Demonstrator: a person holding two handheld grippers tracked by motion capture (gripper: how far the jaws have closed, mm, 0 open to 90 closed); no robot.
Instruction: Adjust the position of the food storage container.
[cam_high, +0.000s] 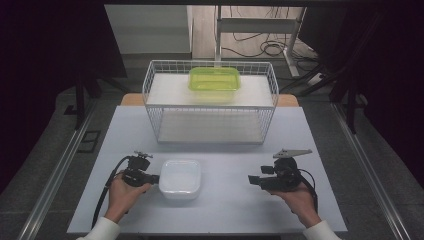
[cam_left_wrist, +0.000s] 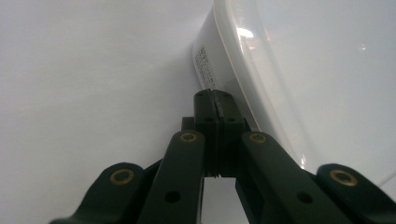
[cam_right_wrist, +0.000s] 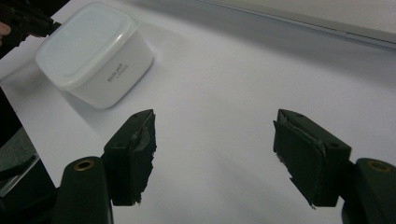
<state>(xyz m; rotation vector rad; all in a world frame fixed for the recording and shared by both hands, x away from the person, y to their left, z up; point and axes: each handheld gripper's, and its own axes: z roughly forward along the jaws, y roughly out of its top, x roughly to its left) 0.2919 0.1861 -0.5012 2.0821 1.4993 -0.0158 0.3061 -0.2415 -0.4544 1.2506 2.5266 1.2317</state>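
Now the left gripper (cam_high: 155, 178) has its jaws pressed together, tips right against the left rim of the white lidded container (cam_high: 180, 178) near the table's (cam_high: 225, 210) front edge. The left hand is plainly the nearer one; the right gripper (cam_high: 251, 179) sits well apart to the right, jaws spread with nothing between them. Count: one white container, one green container (cam_high: 214, 81) atop one wire basket (cam_high: 210, 102), two grippers.

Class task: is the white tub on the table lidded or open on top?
Lidded: the white tub has a translucent lid covering its whole top, edges overhanging.
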